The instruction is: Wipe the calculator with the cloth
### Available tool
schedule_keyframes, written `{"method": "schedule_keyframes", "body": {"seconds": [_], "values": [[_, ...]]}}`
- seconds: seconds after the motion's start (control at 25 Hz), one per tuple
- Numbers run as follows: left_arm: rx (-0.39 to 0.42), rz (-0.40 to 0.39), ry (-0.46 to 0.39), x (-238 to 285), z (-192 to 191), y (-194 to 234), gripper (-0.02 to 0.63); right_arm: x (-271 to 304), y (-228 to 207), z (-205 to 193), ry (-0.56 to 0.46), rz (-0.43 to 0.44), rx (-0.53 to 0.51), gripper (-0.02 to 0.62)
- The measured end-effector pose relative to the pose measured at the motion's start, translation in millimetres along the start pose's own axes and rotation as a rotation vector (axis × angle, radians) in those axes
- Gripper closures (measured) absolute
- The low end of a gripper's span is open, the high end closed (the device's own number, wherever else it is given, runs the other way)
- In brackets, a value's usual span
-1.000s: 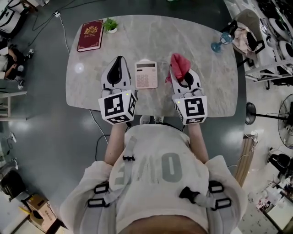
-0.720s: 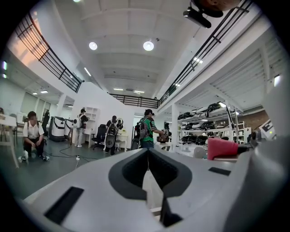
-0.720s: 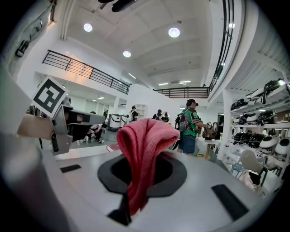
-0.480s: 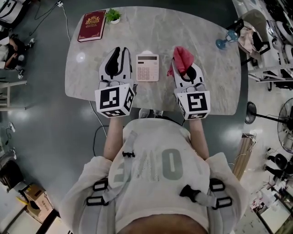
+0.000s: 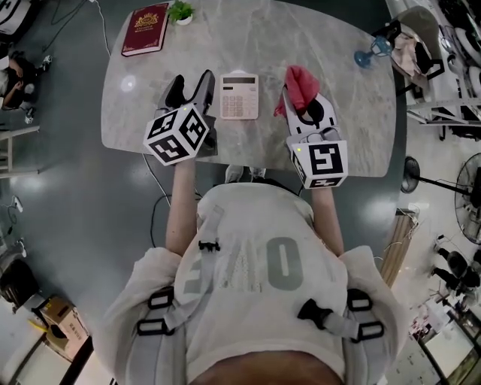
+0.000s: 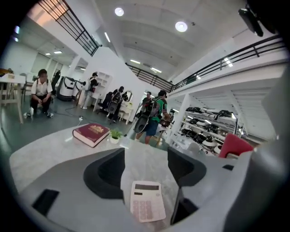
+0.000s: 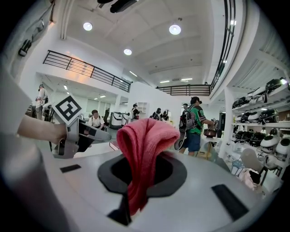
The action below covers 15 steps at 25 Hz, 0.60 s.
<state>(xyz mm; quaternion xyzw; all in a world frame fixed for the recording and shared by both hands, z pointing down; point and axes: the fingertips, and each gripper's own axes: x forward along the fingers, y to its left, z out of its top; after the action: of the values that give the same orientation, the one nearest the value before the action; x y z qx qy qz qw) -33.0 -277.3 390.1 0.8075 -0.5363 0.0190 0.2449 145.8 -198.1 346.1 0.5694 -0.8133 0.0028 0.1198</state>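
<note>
Calculator [image 5: 239,96] sits near table [image 5: 361,113] front edge, bare marble around; left gripper [image 5: 189,84] jaws just opening, empty; right gripper [image 5: 304,101] clamps red cloth [image 5: 297,81].

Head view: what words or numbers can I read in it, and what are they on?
"O": big pale letter on the person's shirt; the letters next to it are not clear.
Red book: gold print on the cover, too small to read.
Calculator: key numbers too small to read.

Calculator [image 5: 239,96] on table [image 5: 353,113], cloth [image 5: 297,84] right of it, book [image 5: 146,28] and plant [image 5: 180,11] behind-left
</note>
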Motion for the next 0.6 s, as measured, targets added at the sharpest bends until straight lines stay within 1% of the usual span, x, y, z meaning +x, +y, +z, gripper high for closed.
{"method": "schedule_keyframes", "body": {"seconds": [0.04, 0.08, 0.12, 0.16, 0.24, 0.32, 0.44, 0.52, 0.6], "values": [[0.002, 0.020, 0.026, 2, -10, 6, 0.323, 0, 1, -2, 0.005, 0.003, 0.000, 0.538], [0.016, 0.035, 0.053, 5, -20, 10, 0.301, 0, 1, -3, 0.009, 0.006, -0.001, 0.538], [0.038, 0.046, 0.084, 7, -31, 14, 0.258, 0, 2, -3, 0.011, 0.008, -0.002, 0.538], [0.060, 0.056, 0.117, 9, -43, 18, 0.237, 1, 3, -3, 0.011, 0.010, -0.004, 0.538], [0.079, 0.079, 0.184, 12, -67, 27, 0.229, 2, 4, -2, 0.010, 0.014, -0.010, 0.538], [0.069, 0.106, 0.241, 13, -90, 38, 0.229, 3, 5, -2, 0.013, 0.019, -0.019, 0.538], [0.062, 0.188, 0.329, 13, -126, 61, 0.227, 4, 6, -4, 0.024, 0.023, -0.024, 0.538], [0.080, 0.238, 0.395, 13, -150, 74, 0.227, 4, 8, -7, 0.036, 0.026, -0.024, 0.538], [0.117, 0.256, 0.446, 14, -167, 81, 0.229, 3, 12, -8, 0.044, 0.034, -0.027, 0.538]]}}
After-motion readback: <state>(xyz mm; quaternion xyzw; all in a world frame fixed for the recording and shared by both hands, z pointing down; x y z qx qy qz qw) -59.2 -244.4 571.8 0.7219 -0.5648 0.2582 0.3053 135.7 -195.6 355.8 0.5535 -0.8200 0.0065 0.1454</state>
